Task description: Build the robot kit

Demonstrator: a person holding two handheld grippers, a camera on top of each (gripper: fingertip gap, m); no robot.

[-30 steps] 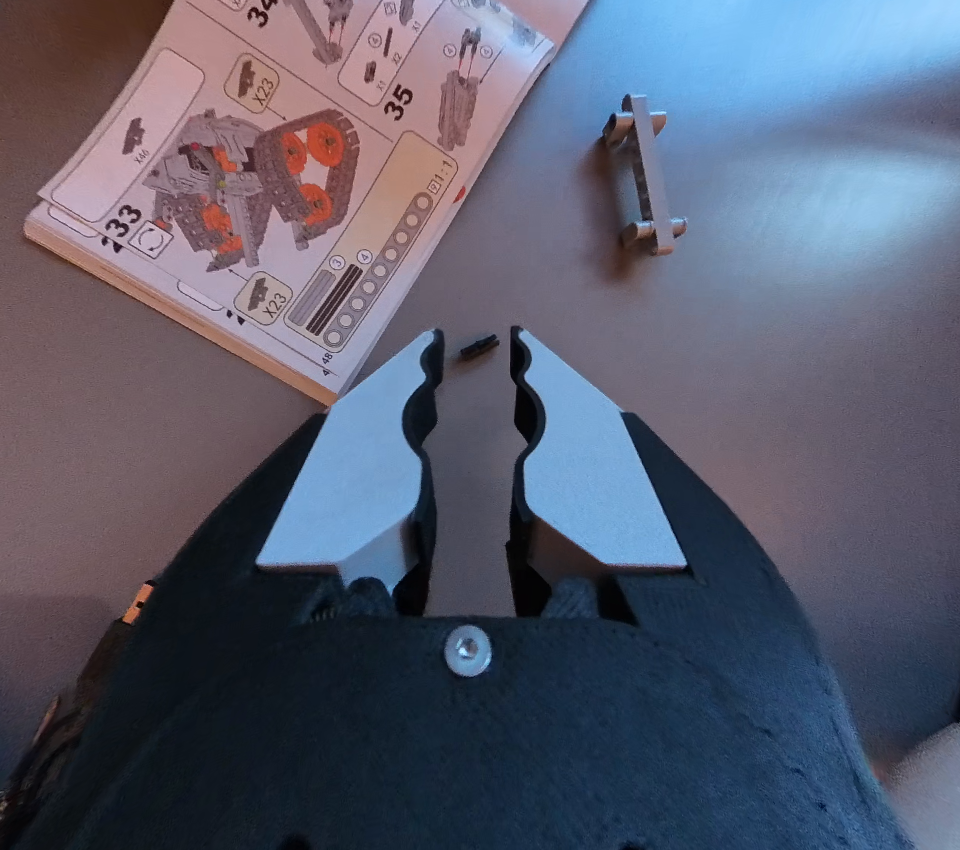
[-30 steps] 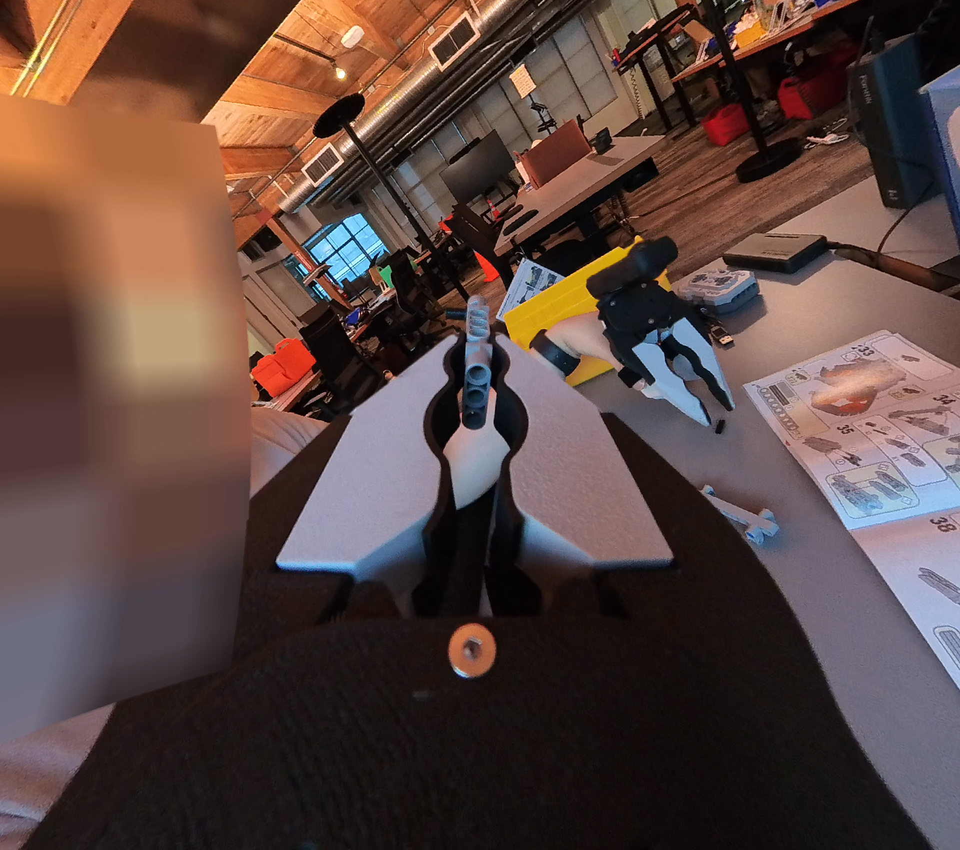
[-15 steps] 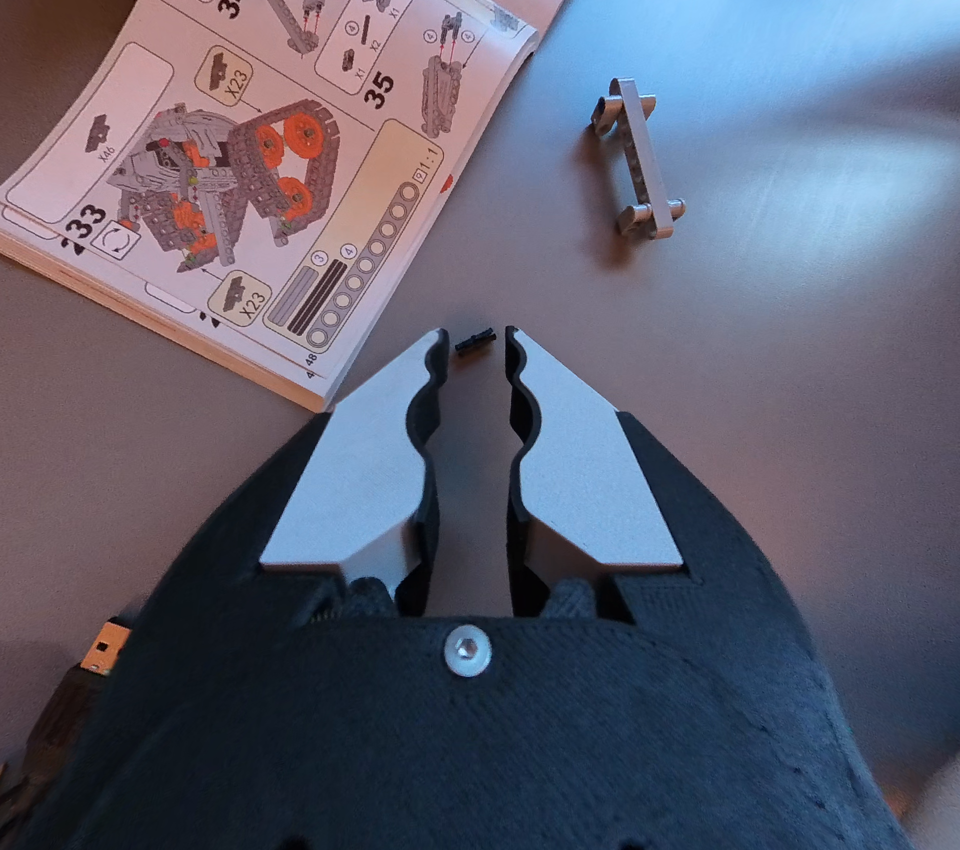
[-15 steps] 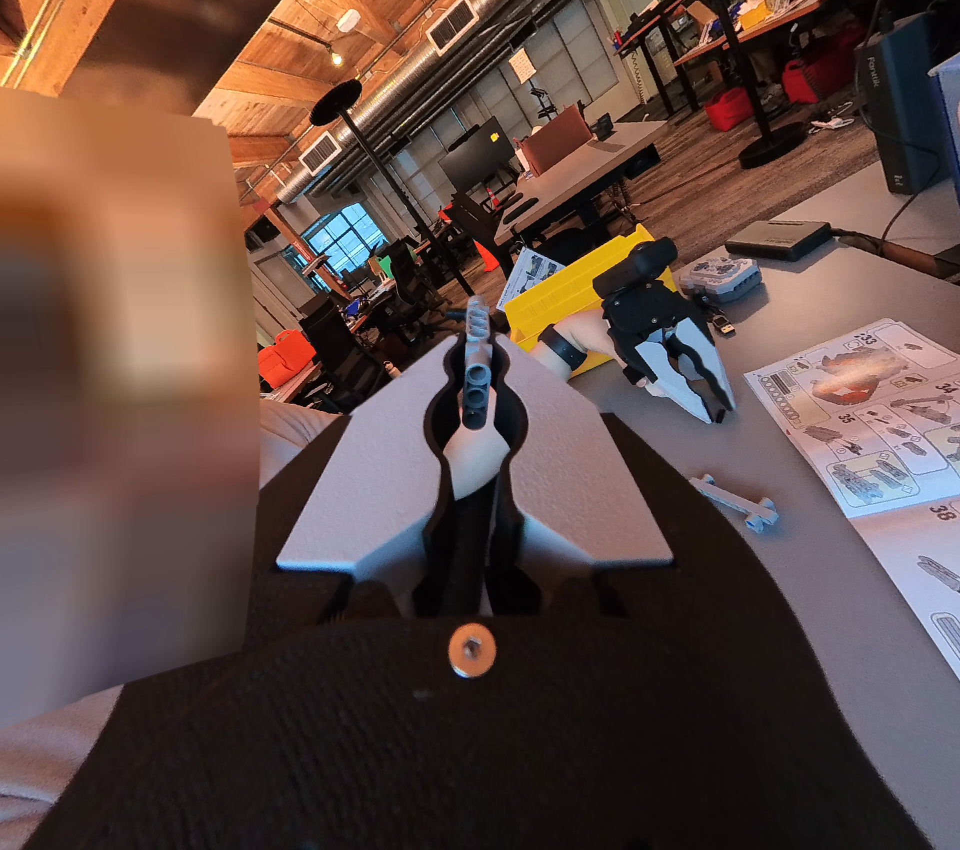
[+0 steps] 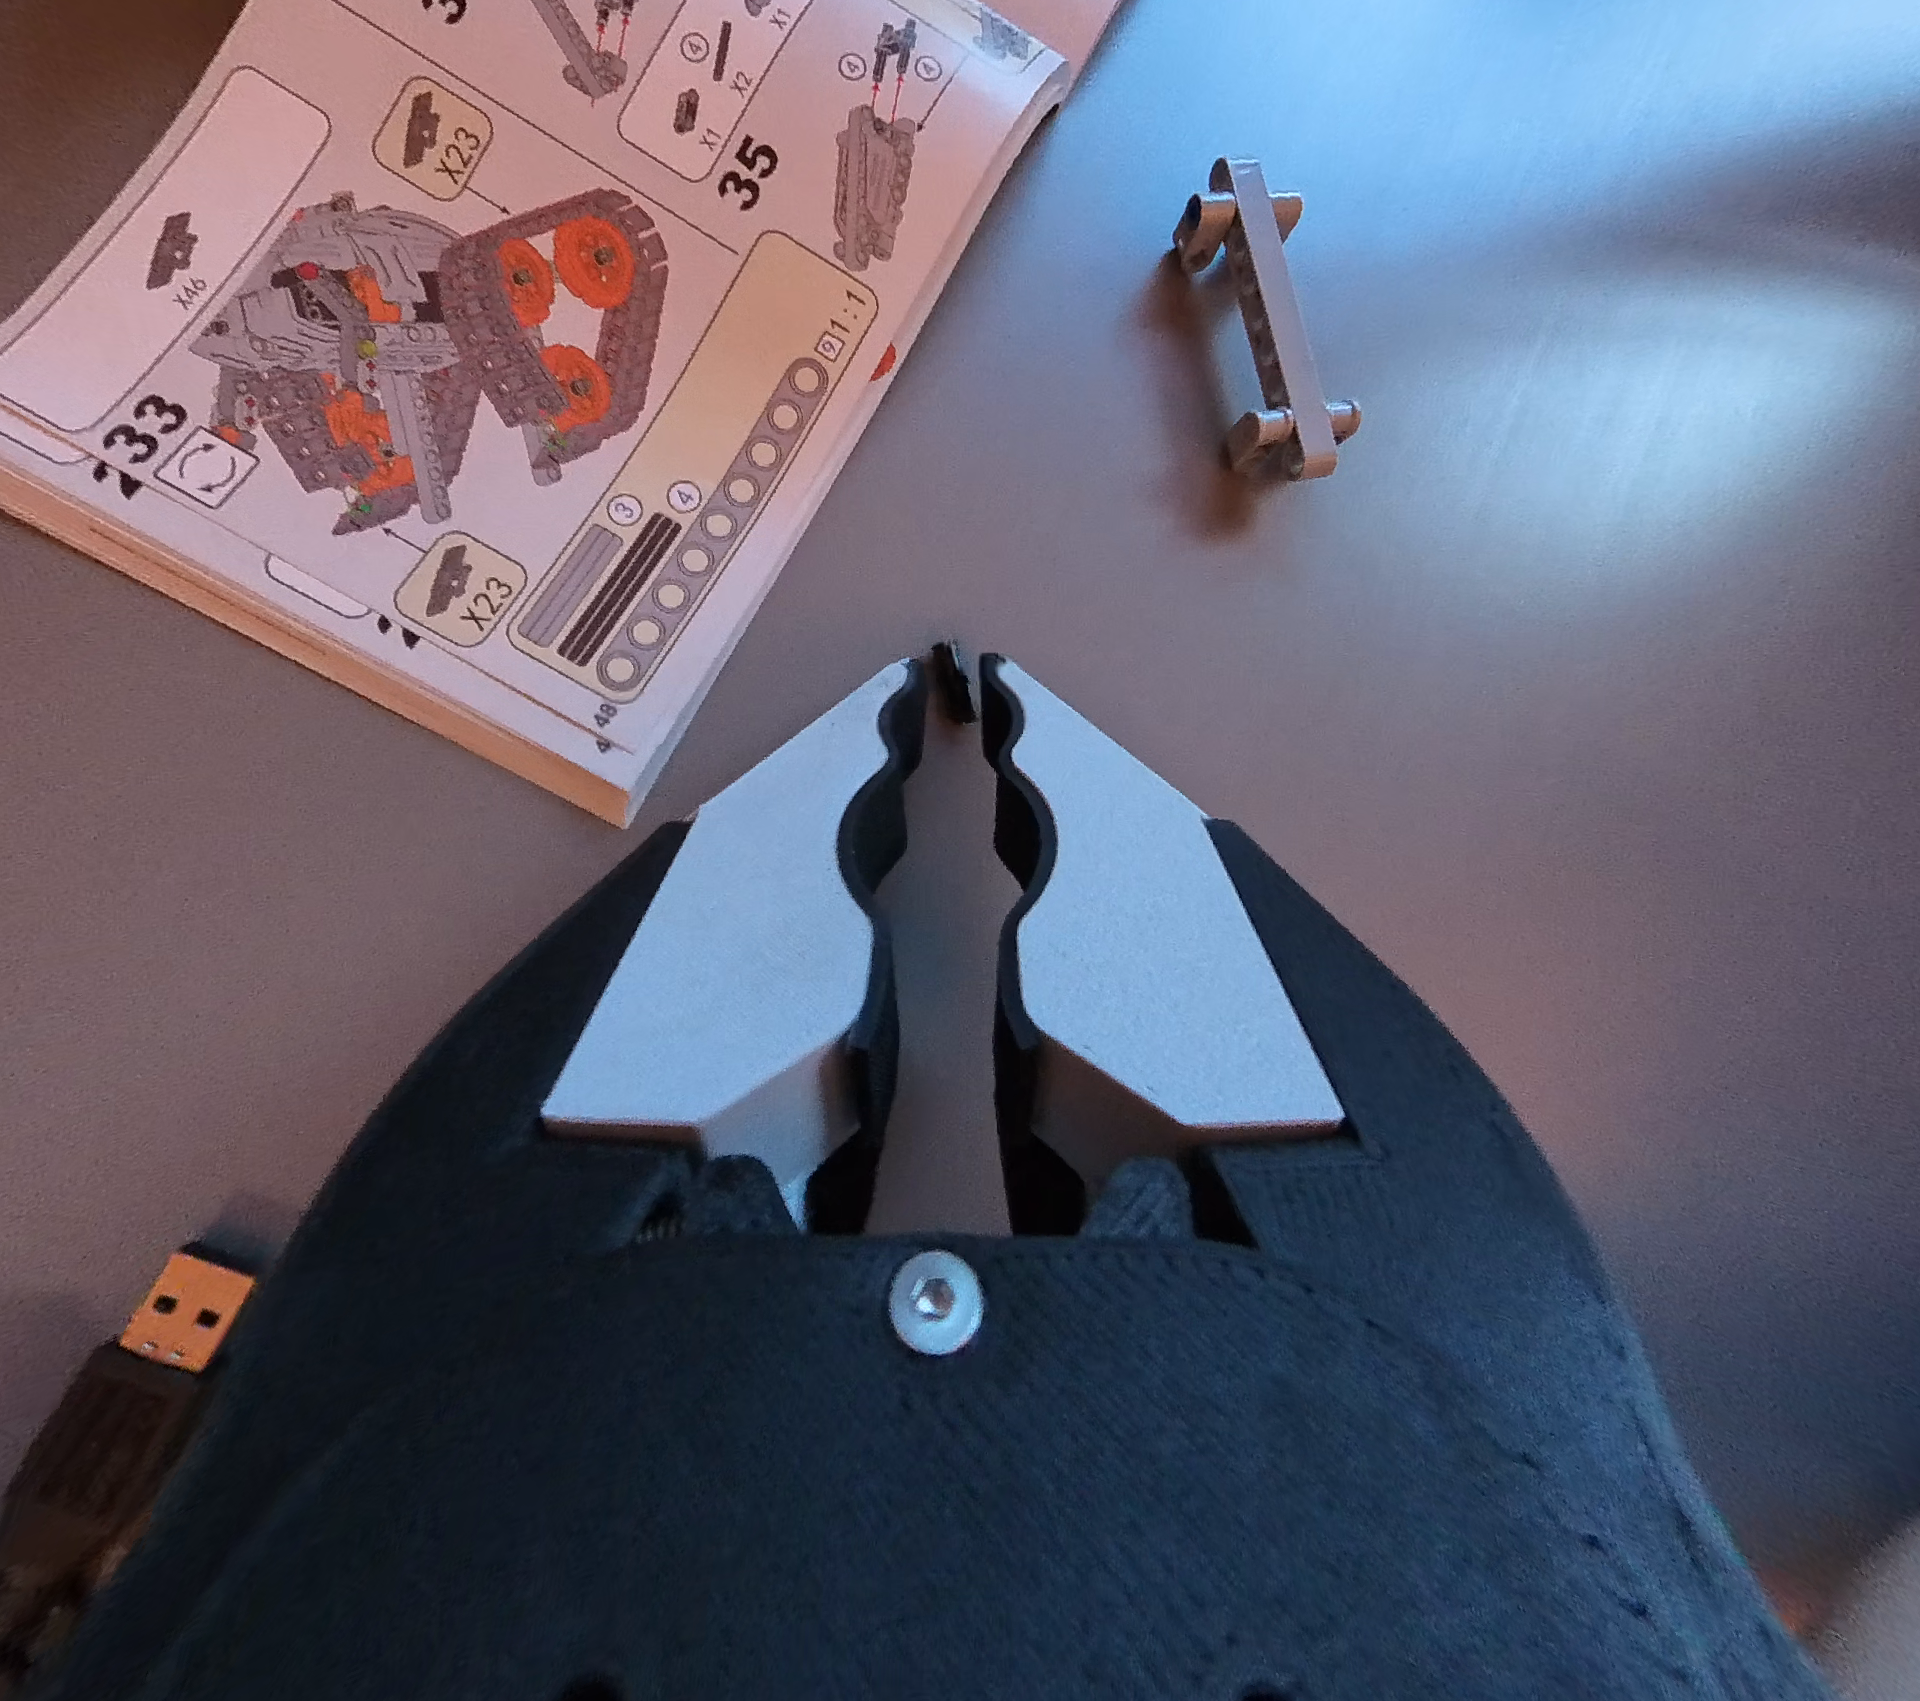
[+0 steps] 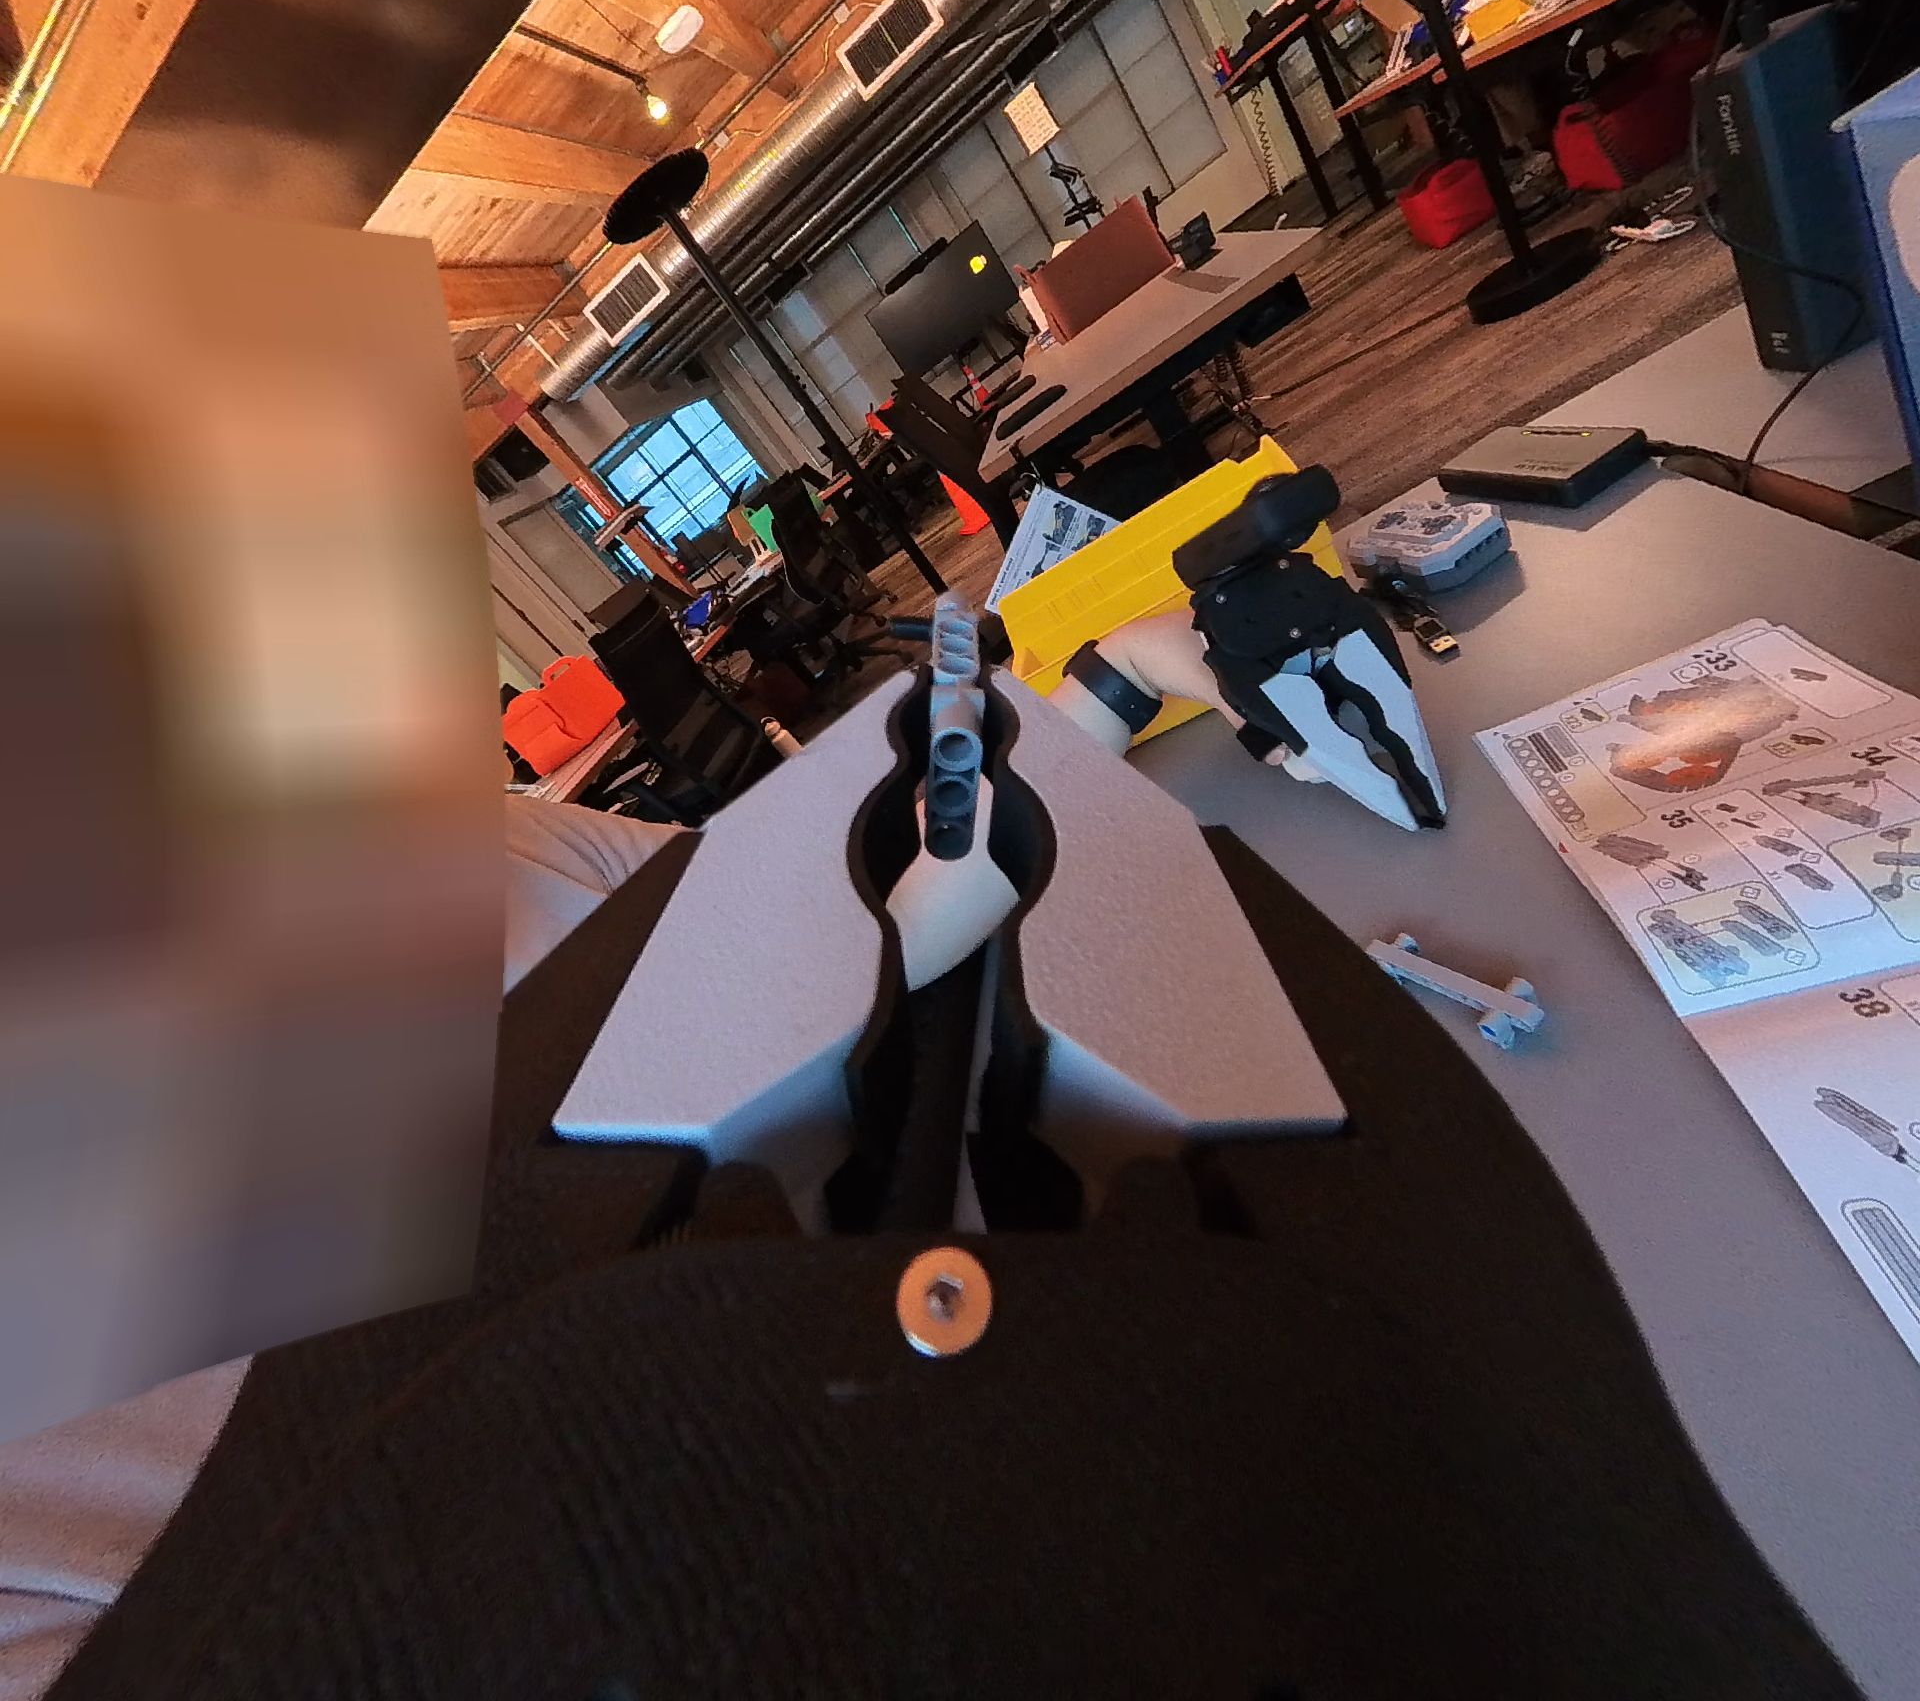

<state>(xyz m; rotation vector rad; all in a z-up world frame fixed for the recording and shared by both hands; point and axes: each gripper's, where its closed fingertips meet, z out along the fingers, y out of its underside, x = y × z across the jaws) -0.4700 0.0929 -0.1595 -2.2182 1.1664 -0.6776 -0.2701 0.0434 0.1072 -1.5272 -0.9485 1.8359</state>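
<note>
Left wrist view: black pin [image 5: 954,683], very small, sits between the tips of the left gripper [image 5: 950,687], at table level.
Left gripper state: fingers narrowed about the pin with a thin gap visible on each side; whether they pinch it cannot be told.
Grey table [image 5: 1455,768]: bare surface under and around the tips.
Grey beam assembly [image 5: 1268,321]: a long beam with two short cross-pieces, lying on the table ahead and to the right of the left gripper, apart from it.
Instruction booklet [image 5: 540,280]: open, pages curved, ahead and to the left; its near corner lies just beside the left finger.
USB plug [image 5: 187,1308]: at the lower left edge, beside the gripper body.
Right wrist view: right gripper [image 6: 961,685] raised off the table, pressed together on a grey holed beam [image 6: 954,752] that stands out past the tips.
Pale curved part [image 6: 951,913]: lodged between the fingers behind the beam.
Farther off: left gripper [image 6: 1418,810] tips down on the table, a hand [image 6: 1143,664] behind it; yellow bin [image 6: 1132,571] beyond.
</note>
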